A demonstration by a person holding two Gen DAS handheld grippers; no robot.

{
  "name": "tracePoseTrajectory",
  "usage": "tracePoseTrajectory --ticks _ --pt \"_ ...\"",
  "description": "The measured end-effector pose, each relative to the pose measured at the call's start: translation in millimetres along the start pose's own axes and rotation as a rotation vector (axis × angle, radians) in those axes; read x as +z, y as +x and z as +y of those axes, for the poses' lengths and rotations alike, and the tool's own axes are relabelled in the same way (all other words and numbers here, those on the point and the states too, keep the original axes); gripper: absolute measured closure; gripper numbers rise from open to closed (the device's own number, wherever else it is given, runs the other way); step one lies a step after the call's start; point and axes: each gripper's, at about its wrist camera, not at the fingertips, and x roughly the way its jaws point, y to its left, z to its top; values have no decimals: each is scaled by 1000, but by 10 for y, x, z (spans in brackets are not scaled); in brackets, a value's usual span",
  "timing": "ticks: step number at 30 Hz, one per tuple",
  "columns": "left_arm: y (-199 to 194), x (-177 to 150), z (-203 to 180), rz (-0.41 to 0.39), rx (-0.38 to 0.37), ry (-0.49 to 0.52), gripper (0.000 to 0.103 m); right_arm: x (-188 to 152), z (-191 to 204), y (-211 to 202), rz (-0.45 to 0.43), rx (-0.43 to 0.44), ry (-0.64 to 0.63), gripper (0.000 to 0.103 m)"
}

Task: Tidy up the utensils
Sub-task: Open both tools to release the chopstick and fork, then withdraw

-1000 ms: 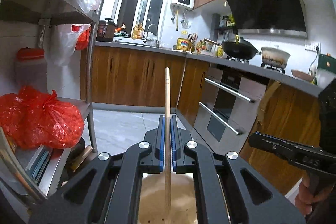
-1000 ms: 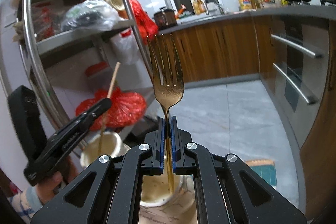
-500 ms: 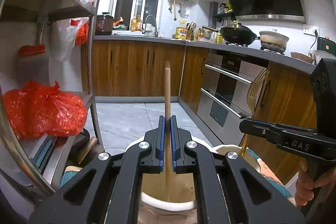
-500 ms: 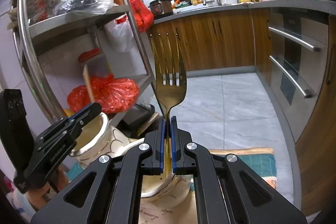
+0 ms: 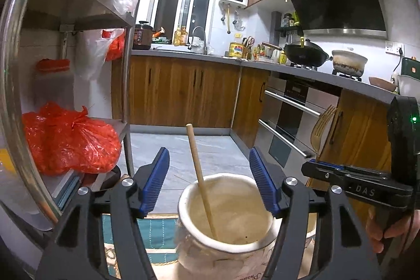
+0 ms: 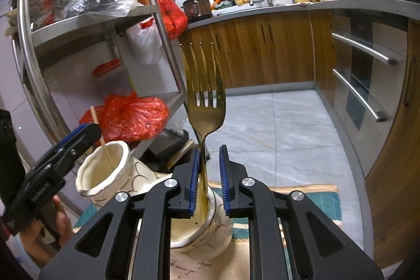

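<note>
My left gripper (image 5: pixel 209 164) is open above a cream ceramic jar (image 5: pixel 223 225). A wooden chopstick (image 5: pixel 200 180) stands loose in that jar, leaning left, between the open fingers. My right gripper (image 6: pixel 208 167) is open; its blue pads stand apart around a gold fork (image 6: pixel 203 101). The fork stands tines up with its handle down in a second cream jar (image 6: pixel 199 230) and leans against the left pad. The first jar (image 6: pixel 105 172) with the chopstick (image 6: pixel 101 133) shows at the left of the right wrist view, under the left gripper (image 6: pixel 78 138).
A teal and beige mat (image 6: pixel 302 198) lies under the jars. A steel shelf rack (image 5: pixel 65 85) with red bags (image 5: pixel 68 138) stands at the left. Wooden cabinets and an oven (image 5: pixel 288 122) line the right, with grey tile floor (image 6: pixel 275 127) ahead.
Both grippers have opened. The left let go of the chopstick, which now leans in its jar. The right let go of the fork, which now rests in the second jar.
</note>
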Motion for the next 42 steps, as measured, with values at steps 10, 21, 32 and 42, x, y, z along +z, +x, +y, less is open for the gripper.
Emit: tracePoseTrajectory --ticks 10,21,32,42 --pt "-90 -6 -12 1 13 6 29 -9 -33 -93 -8 19 23 40" --pt "-375 45 -72 -17 12 -3 6 -102 -69 -535 -81 -2 0 5" --pt "-817 -93 -288 30 0 74 6 -403 -197 -1152 -140 -121 -117 5" --pt "-996 -411 -452 136 -31 107 6 -682 -394 -1436 -116 -200 -101 5"
